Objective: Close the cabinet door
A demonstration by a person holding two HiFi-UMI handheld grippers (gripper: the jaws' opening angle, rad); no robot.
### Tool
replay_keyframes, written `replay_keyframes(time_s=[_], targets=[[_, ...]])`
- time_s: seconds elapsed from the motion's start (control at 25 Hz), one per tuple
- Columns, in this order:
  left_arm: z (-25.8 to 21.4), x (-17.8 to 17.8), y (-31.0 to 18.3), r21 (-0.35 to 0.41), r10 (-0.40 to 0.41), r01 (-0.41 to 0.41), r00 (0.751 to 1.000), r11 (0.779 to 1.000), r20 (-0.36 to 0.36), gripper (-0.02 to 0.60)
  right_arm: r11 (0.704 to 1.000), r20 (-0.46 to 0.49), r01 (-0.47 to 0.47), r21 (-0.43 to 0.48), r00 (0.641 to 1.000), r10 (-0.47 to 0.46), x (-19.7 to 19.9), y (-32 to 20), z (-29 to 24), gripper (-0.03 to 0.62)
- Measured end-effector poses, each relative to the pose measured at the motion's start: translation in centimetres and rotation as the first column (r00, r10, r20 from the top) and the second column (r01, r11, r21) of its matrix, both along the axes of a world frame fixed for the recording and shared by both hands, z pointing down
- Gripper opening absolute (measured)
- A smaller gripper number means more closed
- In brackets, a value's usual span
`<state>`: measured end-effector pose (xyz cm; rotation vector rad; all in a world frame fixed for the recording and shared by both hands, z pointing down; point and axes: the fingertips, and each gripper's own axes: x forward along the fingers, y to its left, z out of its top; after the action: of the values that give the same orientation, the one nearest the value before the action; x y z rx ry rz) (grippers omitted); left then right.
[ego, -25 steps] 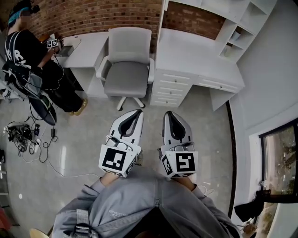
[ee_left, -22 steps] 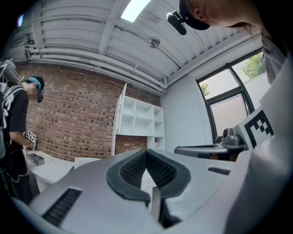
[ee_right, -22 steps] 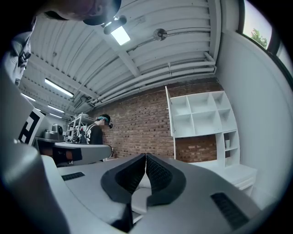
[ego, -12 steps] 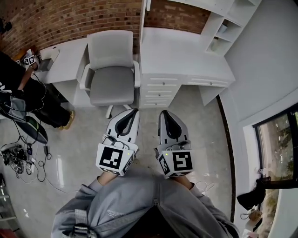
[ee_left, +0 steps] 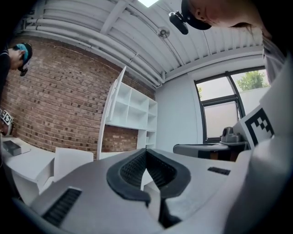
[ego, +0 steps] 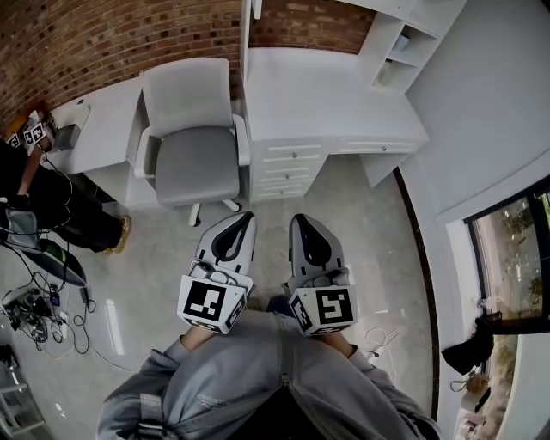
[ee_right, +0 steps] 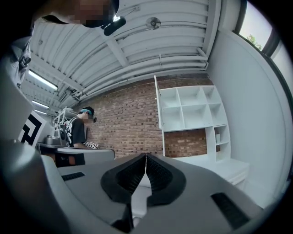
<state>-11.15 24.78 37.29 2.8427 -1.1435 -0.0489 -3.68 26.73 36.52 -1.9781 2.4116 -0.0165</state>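
A white wall cabinet of open shelves (ee_right: pixel 192 107) hangs over the desk against the brick wall. Its tall narrow door (ee_right: pixel 157 104) stands open, edge-on toward me; the left gripper view shows it as a slanted white panel (ee_left: pixel 111 112), and the head view shows only its top edge (ego: pixel 246 19). My left gripper (ego: pixel 243 216) and right gripper (ego: pixel 299 219) are held level, side by side, over the floor short of the desk. Both are shut with nothing between the pads, as each gripper view shows (ee_left: pixel 146 151) (ee_right: pixel 145 156). Neither touches the door.
A grey office chair (ego: pixel 191 129) stands left of the white desk (ego: pixel 326 86), which has a drawer unit (ego: pixel 288 165). A person in black (ego: pixel 39 202) stands at another desk on the left, with cables (ego: pixel 34 301) on the floor. A window (ego: pixel 516 258) is at the right.
Both grippers have moved toward the desk, still shut. Chair, desk and the person in black have slid left in the head view, and the desk looks nearer.
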Motion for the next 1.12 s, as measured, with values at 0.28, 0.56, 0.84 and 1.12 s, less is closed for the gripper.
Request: replay_keyframes(time_s=[0.28,0.56,0.84,1.12], targets=[[0.8,0.3,-2.1,-0.014,-0.005,0.005,1.000,1.000,-0.001,0.006,0.999,0.012,0.034,-0.002,0.999,-0.034,-0.4,-2.4,0.7,0.026],[-1.6,0.5,-7.0,0.053,-0.054,0.055,0.998,0.997,-0.019,0.006,0.995,0.003,0.075,0.071,0.997,-0.076,0.1,-7.1,-1.6,0.026],[-2.0,1.9,-11.9,0.053,-0.087,0.088,0.996,0.995,-0.022,0.006,0.988,-0.021,0.118,0.095,0.993,-0.116,1.2,-12.6,-2.6,0.026],[-1.8,3.9,-16.0,0.039,-0.111,0.112,0.994,0.993,-0.023,0.006,0.984,-0.021,0.162,0.070,0.987,-0.161,2.8,-17.2,-2.1,0.026]])
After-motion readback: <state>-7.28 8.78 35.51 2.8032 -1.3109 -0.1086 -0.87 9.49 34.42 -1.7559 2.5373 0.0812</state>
